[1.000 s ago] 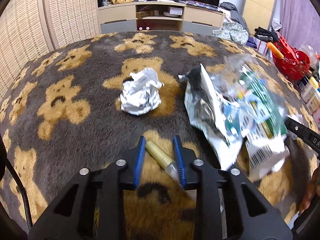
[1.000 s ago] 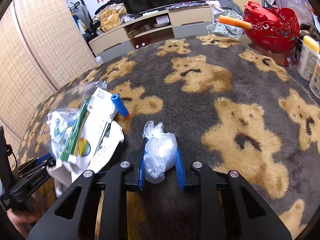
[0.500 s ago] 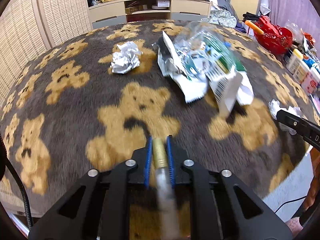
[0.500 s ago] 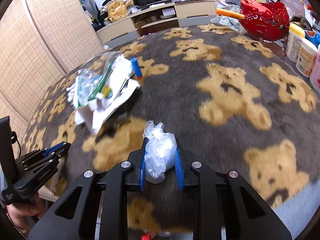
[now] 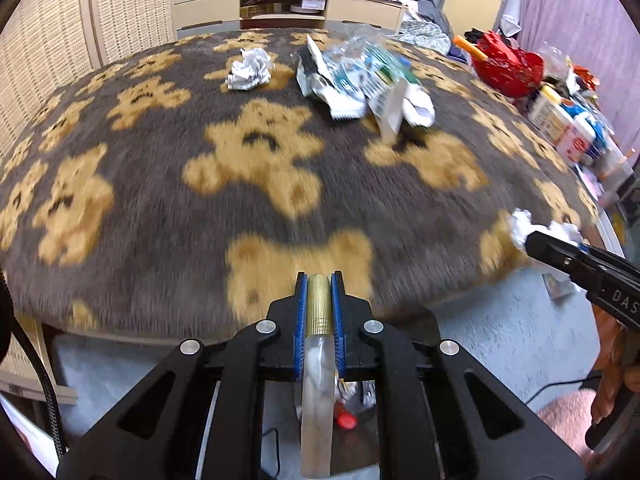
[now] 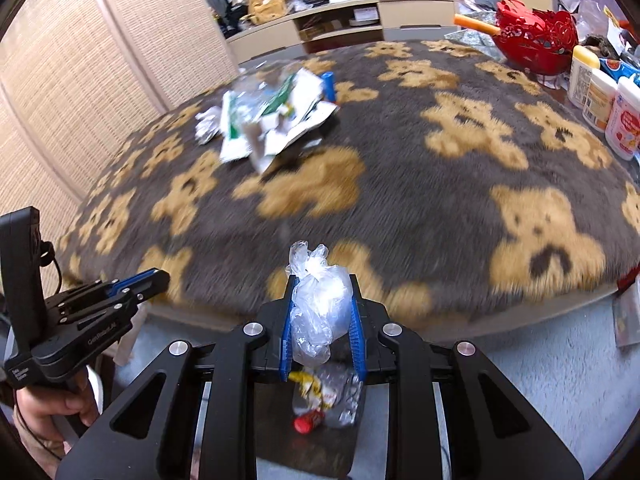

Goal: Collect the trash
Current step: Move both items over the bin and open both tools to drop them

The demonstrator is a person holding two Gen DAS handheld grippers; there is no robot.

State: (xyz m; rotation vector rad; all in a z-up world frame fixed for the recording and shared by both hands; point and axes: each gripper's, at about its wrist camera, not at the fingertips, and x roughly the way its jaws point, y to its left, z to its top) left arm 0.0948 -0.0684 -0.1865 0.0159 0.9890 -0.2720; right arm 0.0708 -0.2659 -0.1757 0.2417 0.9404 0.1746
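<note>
Each hand-held gripper is clamped on one piece of trash, the left hand-held gripper (image 5: 319, 312) on a gold-capped tube (image 5: 318, 344), the right hand-held gripper (image 6: 322, 312) on a crumpled plastic bag (image 6: 318, 316), both just past the tabletop (image 6: 420, 200) edge above a bin (image 6: 320, 400) on the floor, probably for dropping.

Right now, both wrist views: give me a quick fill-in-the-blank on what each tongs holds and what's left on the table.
1. The left tongs are shut on a clear tube with a ____ ribbed cap.
2. The right tongs grip a crumpled clear ____ bag.
3. The blanket on the table is patterned with tan ____.
4. Left of the wrapper pile lies a ball of crumpled ____.

Missing: gold; plastic; bears; foil
</note>
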